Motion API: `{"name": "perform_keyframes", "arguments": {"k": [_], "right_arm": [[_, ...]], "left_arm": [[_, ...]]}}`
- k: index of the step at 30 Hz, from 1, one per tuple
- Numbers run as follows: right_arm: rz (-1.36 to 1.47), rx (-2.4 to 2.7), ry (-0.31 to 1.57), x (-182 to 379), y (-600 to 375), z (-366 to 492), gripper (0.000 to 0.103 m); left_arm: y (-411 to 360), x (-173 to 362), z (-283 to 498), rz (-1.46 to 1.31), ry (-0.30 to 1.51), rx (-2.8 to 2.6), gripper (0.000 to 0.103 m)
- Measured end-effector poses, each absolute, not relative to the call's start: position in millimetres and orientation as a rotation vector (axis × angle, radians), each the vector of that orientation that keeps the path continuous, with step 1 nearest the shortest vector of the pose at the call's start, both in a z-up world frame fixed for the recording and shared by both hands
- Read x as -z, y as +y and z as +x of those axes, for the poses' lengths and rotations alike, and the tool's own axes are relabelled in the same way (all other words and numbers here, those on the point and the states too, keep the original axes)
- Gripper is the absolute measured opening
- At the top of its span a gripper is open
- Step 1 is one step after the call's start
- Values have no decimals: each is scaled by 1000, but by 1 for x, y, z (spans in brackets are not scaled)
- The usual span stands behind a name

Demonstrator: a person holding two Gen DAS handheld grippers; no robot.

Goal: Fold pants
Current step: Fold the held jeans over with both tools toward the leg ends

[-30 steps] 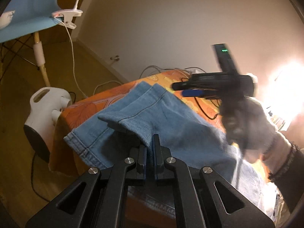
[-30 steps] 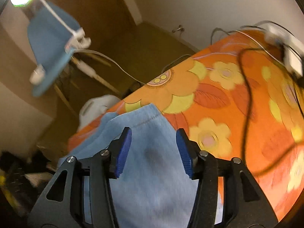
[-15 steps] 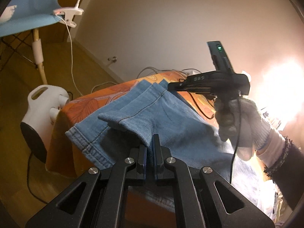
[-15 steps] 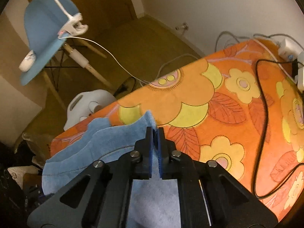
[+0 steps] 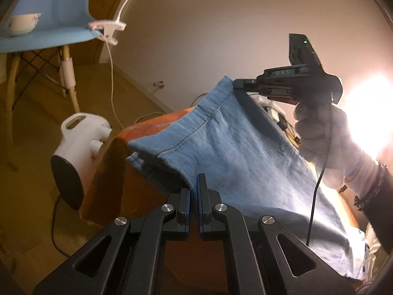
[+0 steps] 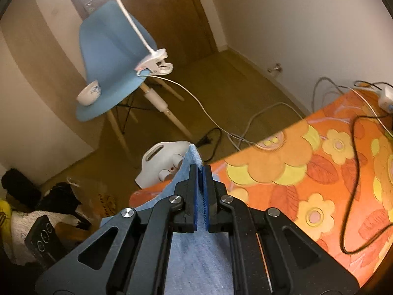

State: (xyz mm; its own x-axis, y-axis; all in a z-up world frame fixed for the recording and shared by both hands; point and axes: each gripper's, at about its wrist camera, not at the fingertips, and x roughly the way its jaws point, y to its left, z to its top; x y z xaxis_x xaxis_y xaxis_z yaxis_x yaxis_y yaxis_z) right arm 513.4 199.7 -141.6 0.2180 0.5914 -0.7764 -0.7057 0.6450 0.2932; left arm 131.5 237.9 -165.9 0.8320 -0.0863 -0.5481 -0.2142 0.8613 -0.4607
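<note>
The blue denim pants [image 5: 233, 147] hang lifted above the table with the orange flowered cloth [image 6: 307, 172]. My left gripper [image 5: 194, 186] is shut on the near corner of the pants' edge. My right gripper [image 6: 202, 172] is shut on the far corner of the same edge [image 6: 192, 153]; in the left wrist view it [image 5: 237, 83] holds that corner high, in a white-gloved hand [image 5: 326, 137]. The edge sags between the two grippers. The rest of the pants trails down to the right.
A black cable [image 6: 353, 172] lies across the flowered cloth, with a white adapter [image 6: 386, 98] at its far edge. A white heater [image 5: 76, 147] stands on the floor by the table. A blue chair [image 6: 110, 56] holds a bowl [image 6: 89, 95] and a clip lamp [image 6: 154, 64].
My right gripper shut on the pants' far corner, then both grippers lifted the edge up off the table. The pants now hang in the air between them.
</note>
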Motion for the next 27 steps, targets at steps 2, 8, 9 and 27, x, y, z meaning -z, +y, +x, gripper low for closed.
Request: {"name": "perform_keyframes", "arguments": {"k": [2, 8, 9, 27], "right_arm": [[-130, -874, 1054, 157, 204, 521, 4], [-159, -816, 1118, 187, 202, 537, 4], [-149, -823, 1122, 187, 200, 539, 6], [-282, -859, 1088, 192, 195, 491, 10]], "left_arm": [[237, 172, 133, -545, 607, -75, 4], [239, 177, 135, -539, 638, -77, 5], [239, 176, 135, -532, 641, -80, 7], [282, 123, 120, -461, 576, -189, 13]]}}
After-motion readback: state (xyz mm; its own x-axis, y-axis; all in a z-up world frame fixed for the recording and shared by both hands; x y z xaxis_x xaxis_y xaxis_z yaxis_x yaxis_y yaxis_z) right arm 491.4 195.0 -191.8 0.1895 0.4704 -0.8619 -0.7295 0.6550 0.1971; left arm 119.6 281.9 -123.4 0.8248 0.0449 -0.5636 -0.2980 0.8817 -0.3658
